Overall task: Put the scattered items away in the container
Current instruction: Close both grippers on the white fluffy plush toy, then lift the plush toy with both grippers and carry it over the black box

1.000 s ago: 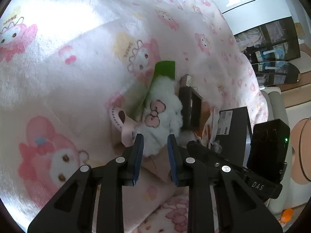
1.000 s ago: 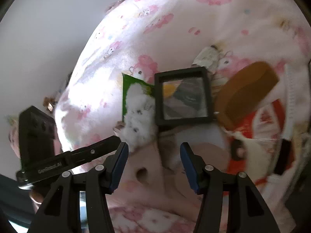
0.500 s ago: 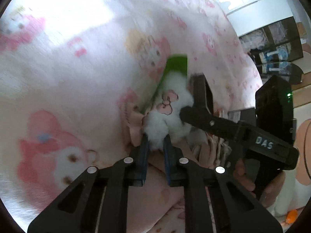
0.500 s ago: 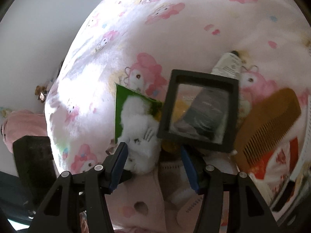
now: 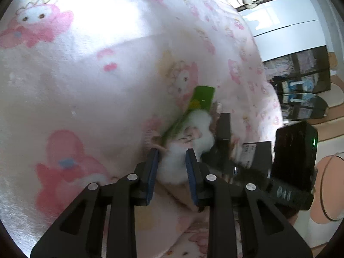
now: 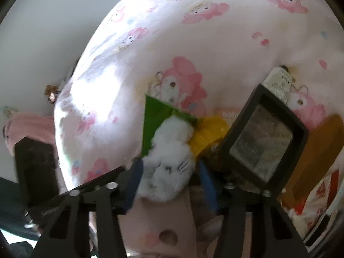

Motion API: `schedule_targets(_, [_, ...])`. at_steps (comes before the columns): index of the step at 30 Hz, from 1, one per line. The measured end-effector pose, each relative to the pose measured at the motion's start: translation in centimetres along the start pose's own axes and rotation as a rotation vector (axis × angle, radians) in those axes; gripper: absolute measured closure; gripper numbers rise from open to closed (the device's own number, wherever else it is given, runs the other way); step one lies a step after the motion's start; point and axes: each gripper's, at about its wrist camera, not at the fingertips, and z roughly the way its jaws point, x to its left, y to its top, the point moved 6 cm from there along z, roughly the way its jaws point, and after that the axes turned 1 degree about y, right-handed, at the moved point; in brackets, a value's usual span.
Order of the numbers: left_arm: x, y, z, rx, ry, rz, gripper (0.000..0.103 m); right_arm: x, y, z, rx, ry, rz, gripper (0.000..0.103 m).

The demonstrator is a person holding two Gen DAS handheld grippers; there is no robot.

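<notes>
The left gripper (image 5: 172, 165) has its blue pads set either side of the white plush (image 5: 182, 161), seemingly pinching its lower part, probably to lift it off the heap; how firm the hold is I cannot tell; the right gripper (image 6: 169, 180) also straddles the plush (image 6: 169, 163), its jaws spread wider than the toy, likely steadying rather than gripping; the plush lies on a green card (image 6: 154, 120) and a yellow packet (image 6: 206, 135), beside a tilted black frame (image 6: 264, 142) propped against a tube (image 6: 277, 83); a brown comb (image 6: 316, 152) sits further right; all rest on the pink blanket (image 5: 86, 86), with no container that I can identify.
</notes>
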Motion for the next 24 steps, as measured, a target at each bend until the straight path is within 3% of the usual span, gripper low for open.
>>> schedule_targets(2, [-0.8,0.2,0.1,-0.023,0.017,0.014,0.078,0.7,-1.3,-0.6,0.015,0.039,-0.02,0.064])
schedule_targets(5, [-0.6,0.0,-0.1,-0.009,0.014,-0.007,0.078,1.4,-2.4,-1.4,0.011,0.028,-0.05,0.064])
schedule_targets(8, [0.2,-1.0,-0.4,0.0,0.064,-0.017,0.078,0.7,-1.4,-2.0,-0.042,-0.017,-0.036,0.064])
schedule_targets(10, [0.4,-1.6,-0.3,0.008,0.041,-0.029,0.078,0.0,-0.6,-1.6,-0.047,-0.041,-0.015,0.064])
schedule_targets(16, [0.5,-0.7,-0.9,-0.049,0.026,-0.064,0.078,1.1,-1.4,0.8,0.011,0.044,-0.011,0.064])
schedule_targets(20, [0.7,-0.5,-1.7,-0.068,0.019,-0.078,0.078,2.4,-3.8,-0.1,0.043,0.092,-0.055,0.064])
schedule_targets(24, [1.5,-1.2,-1.3,-0.048,0.034,-0.088,0.071,1.6,-3.9,-0.9,0.007,0.007,-0.037,0.064])
